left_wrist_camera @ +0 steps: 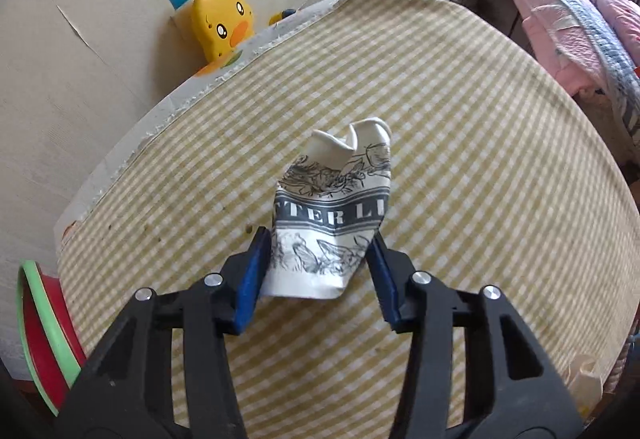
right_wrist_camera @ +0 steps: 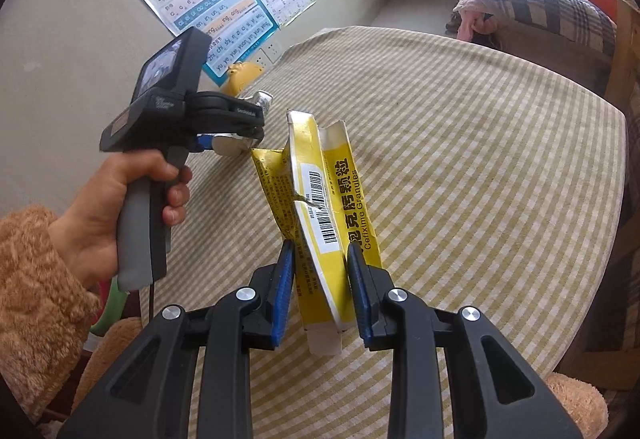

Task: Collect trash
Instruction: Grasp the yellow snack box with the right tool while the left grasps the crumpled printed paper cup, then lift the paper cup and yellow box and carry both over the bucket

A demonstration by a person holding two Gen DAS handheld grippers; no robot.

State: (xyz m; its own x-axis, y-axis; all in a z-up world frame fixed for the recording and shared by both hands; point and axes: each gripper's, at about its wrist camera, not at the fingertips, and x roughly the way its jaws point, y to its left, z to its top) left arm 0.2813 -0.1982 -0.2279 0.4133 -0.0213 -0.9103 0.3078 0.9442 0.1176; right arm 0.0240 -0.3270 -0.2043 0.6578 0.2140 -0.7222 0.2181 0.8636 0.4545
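The left gripper is closed around a crumpled paper cup on the checked tablecloth, a flattened yellow medicine box is clamped by the right gripper, and neither has been binned yet.

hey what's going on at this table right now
A person is clearing trash off a checked tablecloth with a gripper in each hand. The left gripper has closed on a crumpled paper cup lying on the cloth. The right gripper holds a flattened yellow medicine box.
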